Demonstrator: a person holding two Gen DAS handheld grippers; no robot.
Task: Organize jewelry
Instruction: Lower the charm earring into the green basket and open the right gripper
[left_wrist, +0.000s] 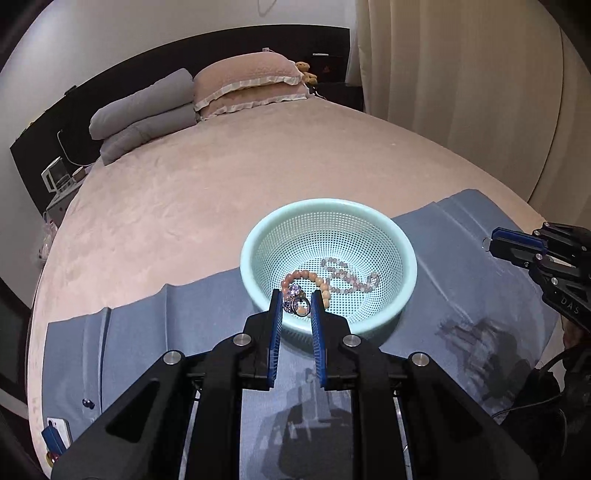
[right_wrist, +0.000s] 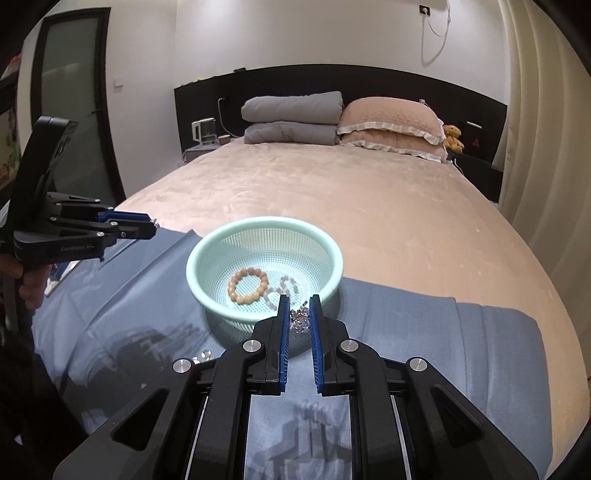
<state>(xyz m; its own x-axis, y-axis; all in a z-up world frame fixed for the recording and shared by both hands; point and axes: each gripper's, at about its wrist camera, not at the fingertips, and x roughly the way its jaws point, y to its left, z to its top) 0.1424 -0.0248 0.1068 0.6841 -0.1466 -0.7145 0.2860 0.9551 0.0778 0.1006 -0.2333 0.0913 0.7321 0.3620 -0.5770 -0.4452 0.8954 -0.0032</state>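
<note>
Left wrist view shows a ring (left_wrist: 297, 300) with a faceted stone pinched between the blue pads of our left gripper (left_wrist: 296, 301), held above the near rim of the mint basket (left_wrist: 258, 236). Our right gripper (right_wrist: 300, 314) is likewise closed on a small sparkly piece (right_wrist: 301, 319), crystals or a chain cluster, we cannot tell which, hanging over the basket's near edge. Both pieces look tiny, light, hard and slick, so we judge they could squirt out of flat pads or twist in the grip; holding the ring across its band rather than on the stone seems safer, and the sparkly piece is best held by its densest clump. Inside the basket lie a peach bead bracelet (right_wrist: 248, 285) and a paler bead strand (right_wrist: 284, 286), apart or just touching. Both are limp, and will drape if lifted by one bead. The basket sits on a blue cloth (right_wrist: 424, 332) spread over the pink bed (right_wrist: 332, 184), and a few small shiny bits (right_wrist: 203, 356) rest on the cloth near us.
</note>
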